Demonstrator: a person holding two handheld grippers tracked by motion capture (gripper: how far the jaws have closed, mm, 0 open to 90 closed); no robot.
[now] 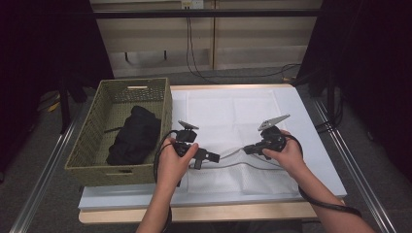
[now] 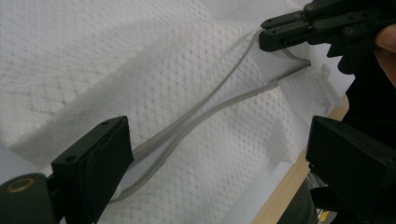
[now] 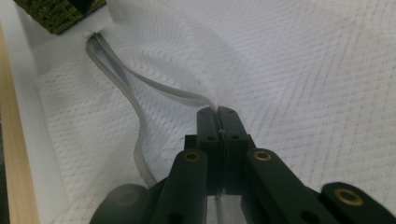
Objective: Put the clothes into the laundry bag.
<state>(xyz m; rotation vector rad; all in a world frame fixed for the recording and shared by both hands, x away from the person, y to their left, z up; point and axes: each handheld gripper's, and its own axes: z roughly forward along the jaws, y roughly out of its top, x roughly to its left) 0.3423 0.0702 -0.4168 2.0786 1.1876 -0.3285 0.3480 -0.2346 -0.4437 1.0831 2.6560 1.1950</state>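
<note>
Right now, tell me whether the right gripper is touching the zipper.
Touching. In the right gripper view the right gripper is shut on the grey zipper edge of the mesh bag, which runs straight into its closed fingers.

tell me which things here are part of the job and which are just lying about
In the job:
- white mesh laundry bag with grey zipper
- right gripper, fingers shut on the zipper edge
- left gripper, fingers open astride the zipper

Lying about:
- olive woven basket
- black cloth bundle inside it
</note>
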